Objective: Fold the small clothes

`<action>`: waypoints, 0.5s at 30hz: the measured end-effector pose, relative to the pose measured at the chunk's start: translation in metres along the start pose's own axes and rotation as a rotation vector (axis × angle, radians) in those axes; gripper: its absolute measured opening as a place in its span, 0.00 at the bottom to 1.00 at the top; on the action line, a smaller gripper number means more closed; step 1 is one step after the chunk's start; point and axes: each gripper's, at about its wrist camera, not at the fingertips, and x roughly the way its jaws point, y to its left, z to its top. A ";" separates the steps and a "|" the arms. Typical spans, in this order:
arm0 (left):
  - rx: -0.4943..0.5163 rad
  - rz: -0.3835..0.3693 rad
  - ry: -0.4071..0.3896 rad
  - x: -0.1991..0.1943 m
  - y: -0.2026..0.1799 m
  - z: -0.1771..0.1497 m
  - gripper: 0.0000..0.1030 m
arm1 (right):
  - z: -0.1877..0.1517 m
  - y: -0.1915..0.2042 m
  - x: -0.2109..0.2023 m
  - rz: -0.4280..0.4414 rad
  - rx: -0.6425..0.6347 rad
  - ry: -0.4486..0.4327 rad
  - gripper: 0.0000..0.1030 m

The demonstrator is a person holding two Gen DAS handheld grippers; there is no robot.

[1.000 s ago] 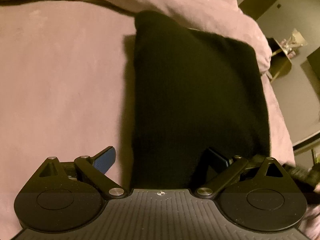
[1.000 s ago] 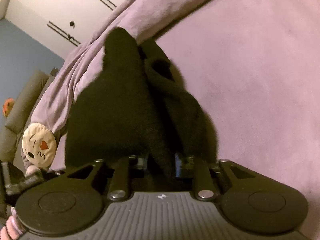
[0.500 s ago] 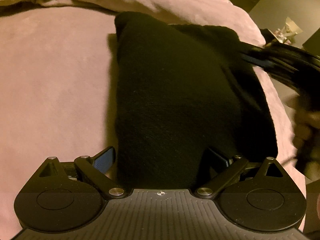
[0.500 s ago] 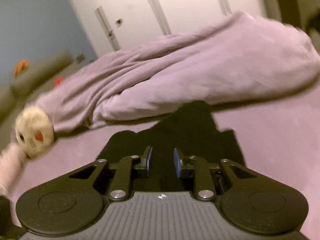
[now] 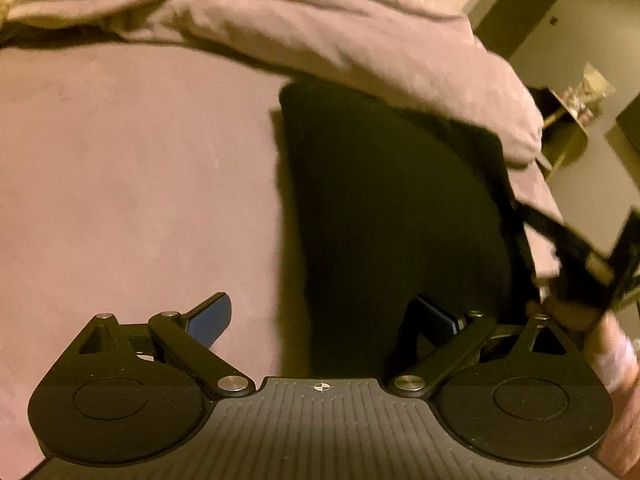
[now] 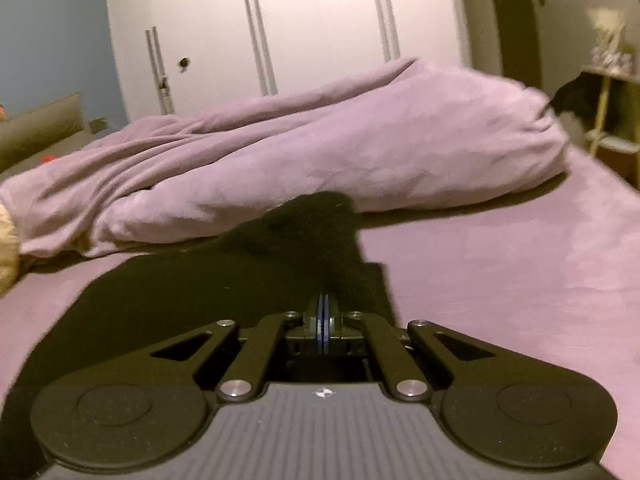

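Lying flat on purple bed sheet (image 5: 132,184), black garment (image 5: 384,216) near rumpled duvet (image 6: 320,140). Soft, light, limp; best pinched at corner or hem. Left tongs (image 5: 324,322) spread, straddling near edge. Right tongs (image 6: 322,322) pressed together, apparently empty.

Bed (image 6: 500,280) covered in a mauve, velvety sheet, smooth and mostly bare on the near side. Black garment (image 5: 392,216) lies flat on it, folded to a rough rectangle, one edge running up to the duvet. Bunched mauve duvet (image 6: 340,140) heaped along the far side, touching the garment's far end. A cream plush item (image 6: 8,240) at the duvet's left end, only partly seen.
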 end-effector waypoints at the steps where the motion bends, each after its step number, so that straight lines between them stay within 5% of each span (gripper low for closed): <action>1: -0.009 0.003 -0.005 0.000 0.001 0.002 0.97 | -0.001 -0.007 -0.007 -0.056 0.021 0.003 0.15; 2: -0.026 0.001 -0.006 0.001 0.004 0.006 0.97 | 0.000 -0.012 -0.008 -0.091 0.057 0.016 0.51; 3: -0.047 -0.009 -0.002 0.003 0.008 0.008 0.97 | 0.000 -0.018 -0.012 -0.090 0.081 0.033 0.68; 7: -0.134 -0.098 0.018 0.018 0.018 0.019 0.97 | 0.002 -0.027 -0.028 0.003 0.091 0.063 0.67; 10: -0.155 -0.152 0.040 0.041 0.015 0.028 0.97 | 0.003 -0.034 -0.018 0.125 0.154 0.174 0.69; 15: -0.162 -0.144 0.041 0.053 -0.001 0.035 0.97 | 0.004 -0.031 -0.017 0.093 0.126 0.179 0.68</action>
